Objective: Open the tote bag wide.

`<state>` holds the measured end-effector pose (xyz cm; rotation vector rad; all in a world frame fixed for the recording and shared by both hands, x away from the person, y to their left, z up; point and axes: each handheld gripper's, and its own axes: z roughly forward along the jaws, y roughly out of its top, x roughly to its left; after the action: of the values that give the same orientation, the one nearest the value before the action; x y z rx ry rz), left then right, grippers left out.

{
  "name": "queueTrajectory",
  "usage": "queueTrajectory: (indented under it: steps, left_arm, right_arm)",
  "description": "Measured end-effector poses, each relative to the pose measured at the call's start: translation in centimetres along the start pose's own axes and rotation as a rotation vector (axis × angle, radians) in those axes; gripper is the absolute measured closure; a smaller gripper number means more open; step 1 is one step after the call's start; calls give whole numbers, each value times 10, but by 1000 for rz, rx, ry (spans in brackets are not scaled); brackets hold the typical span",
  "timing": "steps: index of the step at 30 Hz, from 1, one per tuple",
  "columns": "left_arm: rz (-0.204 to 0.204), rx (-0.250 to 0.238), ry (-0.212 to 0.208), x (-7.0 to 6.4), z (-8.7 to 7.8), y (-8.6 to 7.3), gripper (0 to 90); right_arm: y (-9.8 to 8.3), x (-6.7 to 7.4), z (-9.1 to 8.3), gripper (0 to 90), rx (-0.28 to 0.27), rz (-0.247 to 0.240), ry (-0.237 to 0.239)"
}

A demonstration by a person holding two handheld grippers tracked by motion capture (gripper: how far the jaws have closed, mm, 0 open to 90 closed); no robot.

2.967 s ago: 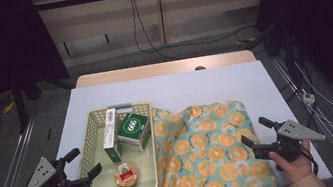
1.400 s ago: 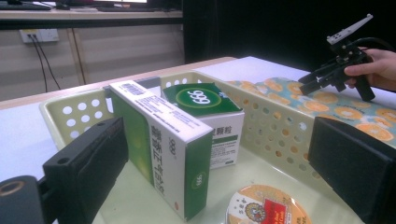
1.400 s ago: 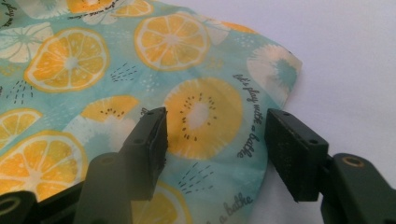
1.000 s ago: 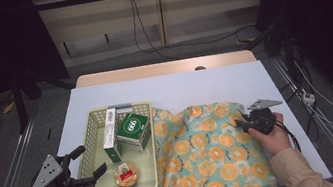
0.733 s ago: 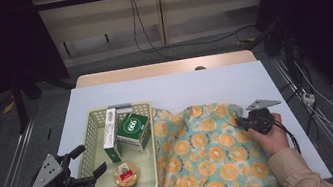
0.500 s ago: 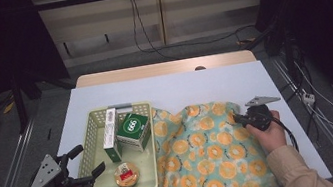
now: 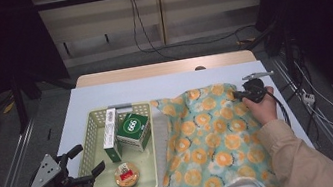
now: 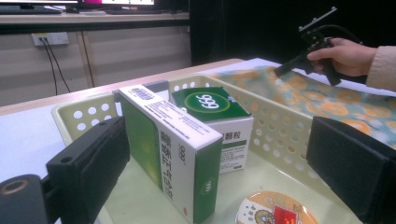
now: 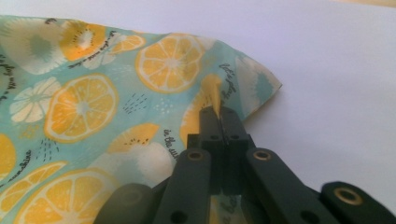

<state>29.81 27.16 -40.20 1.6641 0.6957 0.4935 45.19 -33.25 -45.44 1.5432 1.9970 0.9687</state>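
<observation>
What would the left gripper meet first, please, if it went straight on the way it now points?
Probably the long white-and-green box standing in the basket: it lies straight ahead between the open jaws of the left gripper, though depth is uncertain.

A basket point(image 7: 153, 176) sits on the left half of the surface point(image 7: 104, 95), reaching to its near edge. Inside it, a long box point(image 7: 111, 141) stands on edge along the left wall, a wider box point(image 7: 133, 130) lies just right of it, touching, and a round tin point(image 7: 125, 174) rests nearer the basket's front wall. A cloth point(image 7: 207, 142) lies spread over the right half of the surface, its left edge beside the basket and its near part hanging over the near edge. The left gripper point(image 7: 77, 167) hovers at the basket's near left corner. The right gripper point(image 7: 239, 94) is at the cloth's far right corner, its jaws pinching a fold there.
</observation>
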Motion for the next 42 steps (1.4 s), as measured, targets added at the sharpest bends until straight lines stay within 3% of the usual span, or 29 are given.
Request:
queueTrajectory:
  steps: [7, 9, 10, 12, 13, 15, 18, 19, 22, 23, 29, 33, 36, 42]
  left_arm:
    - [-7, 9, 11, 1, 1, -1, 58]
    - [-6, 9, 12, 1, 1, -1, 58]
    - [-5, 9, 11, 1, 2, -1, 58]
    - [-3, 11, 10, 1, 2, -1, 58]
    - [-6, 13, 8, 1, 3, -2, 58]
    - [-10, 14, 6, 1, 3, -2, 58]
    - [-17, 9, -1, 2, 3, -2, 58]
    - [-26, 4, -8, 2, 2, -2, 57]
    - [-30, 4, -10, 2, 0, -3, 56]
    - [-30, 2, -9, 3, 0, -3, 56]
    - [-38, 0, -3, 2, -1, -2, 54]
    - [-38, -5, -2, 2, -2, -1, 54]
    - [-45, -3, 4, 1, -2, -1, 54]
    - [-34, -2, -1, -2, 0, 1, 54]
  right_arm:
    - [5, -39, 6, 899, -19, 106, -76]
    - [4, -40, 6, 896, -23, 106, -85]
    - [3, -40, 4, 868, -12, 74, -92]
    - [3, -38, 0, 740, -21, 70, -80]
    - [4, -34, -5, 697, -28, 46, -59]
    - [5, -27, -13, 489, -45, 6, -53]
    - [6, -18, -24, 446, -55, -32, -35]
    - [5, -6, -37, 362, -56, -71, -1]
    - [0, 12, -54, 326, -65, -122, 49]
    - [0, 12, -54, 326, -65, -122, 49]
    - [-20, 50, -83, 270, -88, -186, 189]
    - [-33, 61, -93, 265, -99, -189, 241]
    - [-50, 74, -104, 250, -96, -226, 278]
    - [-68, 86, -111, 245, -69, -265, 316]
